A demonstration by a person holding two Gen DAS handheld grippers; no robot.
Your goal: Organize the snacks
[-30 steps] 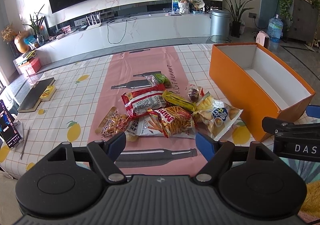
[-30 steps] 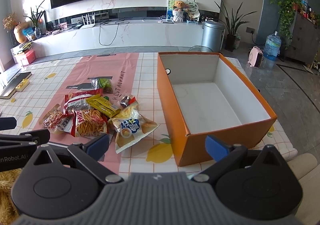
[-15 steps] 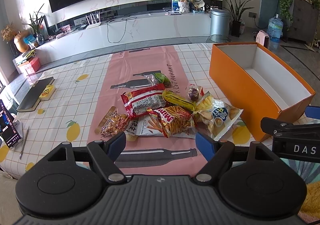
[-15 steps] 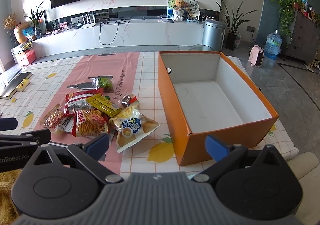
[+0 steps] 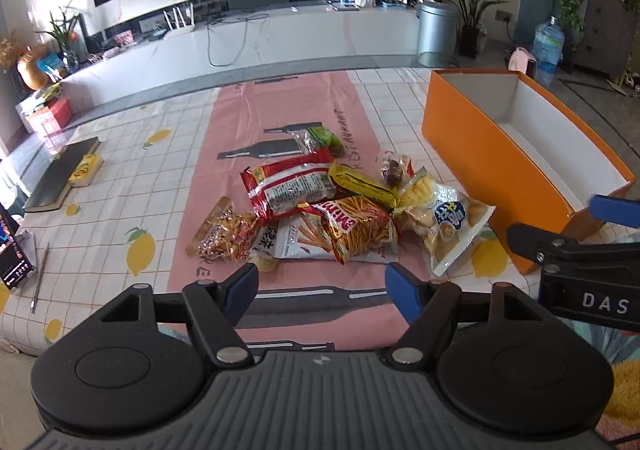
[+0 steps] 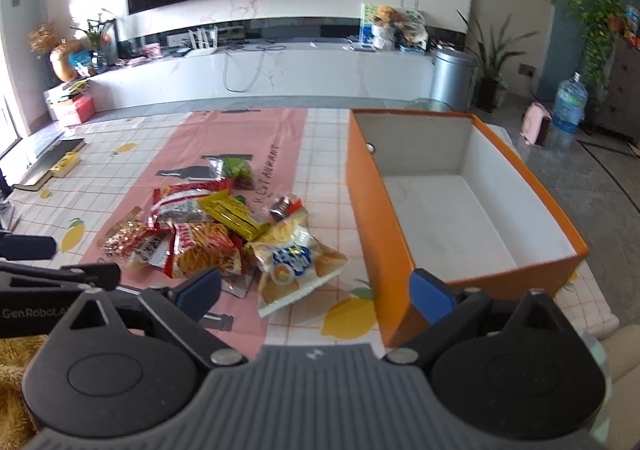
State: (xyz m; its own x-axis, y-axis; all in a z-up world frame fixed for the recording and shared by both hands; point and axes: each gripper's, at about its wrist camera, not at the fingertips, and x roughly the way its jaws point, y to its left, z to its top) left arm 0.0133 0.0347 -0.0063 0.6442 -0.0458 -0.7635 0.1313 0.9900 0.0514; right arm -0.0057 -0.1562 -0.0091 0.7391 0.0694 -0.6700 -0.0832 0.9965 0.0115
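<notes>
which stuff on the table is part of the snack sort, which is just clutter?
Job:
- snack pile: red packet, yellow bar, chip bag, stick bag
- orange box, nothing in it

Lying about:
- book
- pen
- phone
- pink runner

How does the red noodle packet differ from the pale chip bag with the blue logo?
The red packet lies on the pink runner, at the back left of the pile; the chip bag lies at the pile's right edge, nearest the orange box, mostly on the white checked cloth. The red packet looks flatter and partly overlapped by the orange stick-snack bag; the chip bag looks puffier and larger. Both rest on the table, outside the box, untouched by either gripper.
</notes>
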